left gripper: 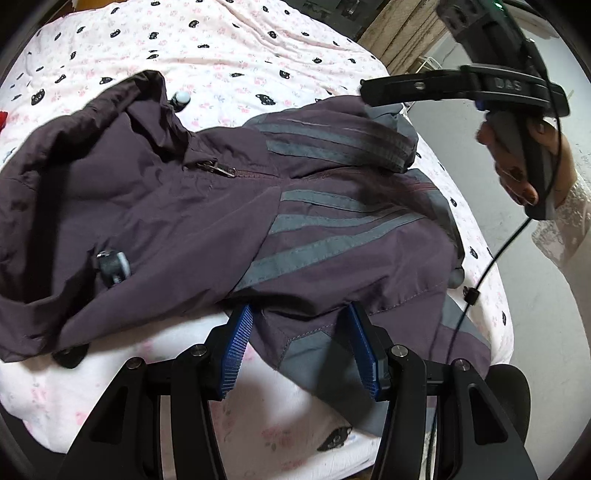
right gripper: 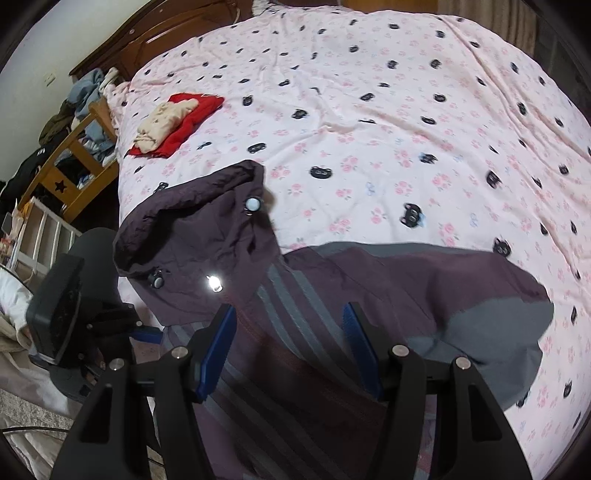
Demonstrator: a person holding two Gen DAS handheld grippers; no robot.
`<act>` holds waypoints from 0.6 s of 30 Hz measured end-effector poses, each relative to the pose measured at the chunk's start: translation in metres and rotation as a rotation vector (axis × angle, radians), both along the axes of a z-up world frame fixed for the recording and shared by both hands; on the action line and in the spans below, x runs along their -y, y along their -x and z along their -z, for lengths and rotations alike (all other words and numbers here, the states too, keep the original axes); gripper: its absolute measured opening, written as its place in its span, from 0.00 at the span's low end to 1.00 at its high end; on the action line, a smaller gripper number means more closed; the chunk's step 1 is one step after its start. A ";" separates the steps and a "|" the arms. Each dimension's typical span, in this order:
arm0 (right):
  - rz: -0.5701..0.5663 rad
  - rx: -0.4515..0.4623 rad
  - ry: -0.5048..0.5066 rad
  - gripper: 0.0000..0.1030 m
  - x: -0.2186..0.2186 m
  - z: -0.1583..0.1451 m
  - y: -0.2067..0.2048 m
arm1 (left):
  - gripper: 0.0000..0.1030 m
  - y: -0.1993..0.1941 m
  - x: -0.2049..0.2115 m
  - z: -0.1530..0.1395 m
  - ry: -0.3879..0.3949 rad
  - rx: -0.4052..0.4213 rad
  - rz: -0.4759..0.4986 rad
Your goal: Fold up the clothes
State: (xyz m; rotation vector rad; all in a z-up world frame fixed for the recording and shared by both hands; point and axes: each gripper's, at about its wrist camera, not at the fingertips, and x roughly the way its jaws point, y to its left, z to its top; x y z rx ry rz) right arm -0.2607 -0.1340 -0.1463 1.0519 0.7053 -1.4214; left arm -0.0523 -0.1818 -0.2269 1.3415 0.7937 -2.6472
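At the bed's [right gripper: 369,92] near edge, the purple jacket [left gripper: 184,206] lies flat, hood to the left. The left gripper [left gripper: 301,343] stands half open astride the jacket's hem, gripping nothing. The right gripper [right gripper: 288,347] hovers half open above the striped sleeve, empty.

A: What stands around the bed [right gripper: 369,92]?

B: Pink sheet printed with flowers and black cat faces. Dark wooden headboard [right gripper: 155,33] at its far left corner; a white wall [right gripper: 40,48] behind that.

A: Beside the bed?

B: A wooden chair [right gripper: 74,155] with a star cut-out, heaped with clothing; a white rack [right gripper: 40,229] nearer.
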 end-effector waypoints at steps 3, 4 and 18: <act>0.033 0.002 0.001 0.60 -0.013 0.001 0.008 | 0.46 0.004 -0.002 0.000 0.008 -0.023 -0.005; 0.043 0.003 0.001 0.60 -0.017 0.001 0.011 | 0.46 0.006 -0.003 0.001 0.010 -0.029 -0.004; -0.003 0.032 0.037 0.60 0.024 -0.003 0.006 | 0.07 -0.008 0.011 0.002 -0.018 -0.033 -0.011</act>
